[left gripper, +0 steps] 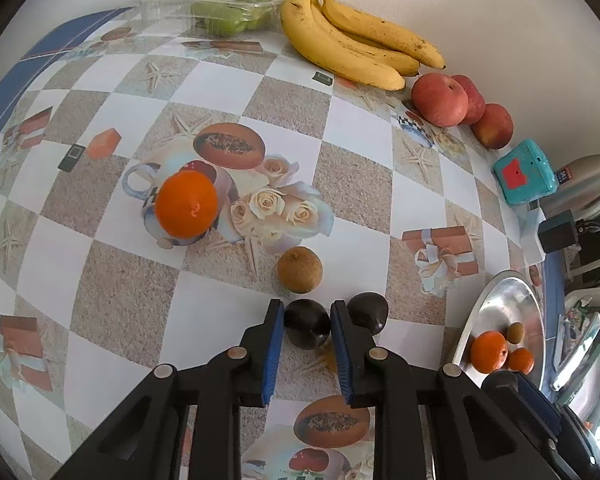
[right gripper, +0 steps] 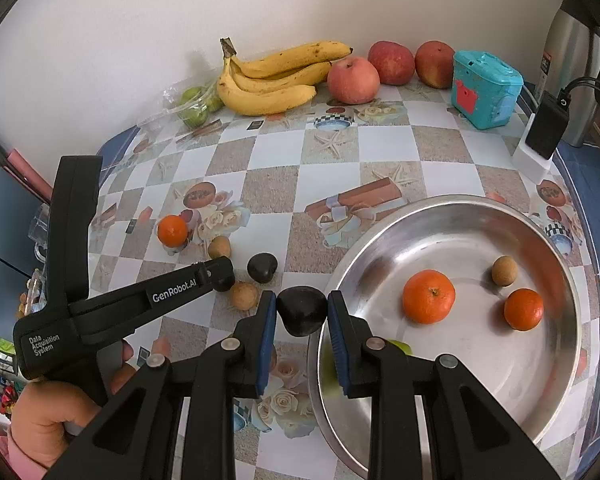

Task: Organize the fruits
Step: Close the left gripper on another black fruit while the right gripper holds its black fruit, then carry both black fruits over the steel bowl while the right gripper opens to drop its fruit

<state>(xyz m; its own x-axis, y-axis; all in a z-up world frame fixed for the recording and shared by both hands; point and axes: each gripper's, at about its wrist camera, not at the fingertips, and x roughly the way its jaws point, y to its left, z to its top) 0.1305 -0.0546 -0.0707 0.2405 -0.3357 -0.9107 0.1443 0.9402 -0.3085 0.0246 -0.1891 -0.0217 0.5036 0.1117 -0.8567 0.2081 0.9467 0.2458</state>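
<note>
My left gripper (left gripper: pixel 307 304) is shut on a dark brown round fruit (left gripper: pixel 306 328) that rests on the table. A second dark fruit (left gripper: pixel 368 312) lies just right of it, a brown longan (left gripper: pixel 300 270) just beyond, and an orange (left gripper: pixel 187 204) farther left. My right gripper (right gripper: pixel 302 295) is shut on another dark fruit (right gripper: pixel 302 310), held at the left rim of the steel bowl (right gripper: pixel 460 200). In the bowl lie two oranges (right gripper: pixel 429 296) and a longan (right gripper: pixel 504 271). In the right wrist view the left gripper (right gripper: pixel 224 278) reaches in from the left, held by a hand (right gripper: pixel 48 420).
Bananas (right gripper: pixel 272 80), three red apples (right gripper: pixel 354 80) and bagged green fruits (right gripper: pixel 194 106) line the wall. A teal box (right gripper: pixel 484 88), a charger (right gripper: pixel 546 126) and a steel flask (right gripper: pixel 572 60) stand at the back right. Two longans (right gripper: pixel 244 296) lie near the left gripper.
</note>
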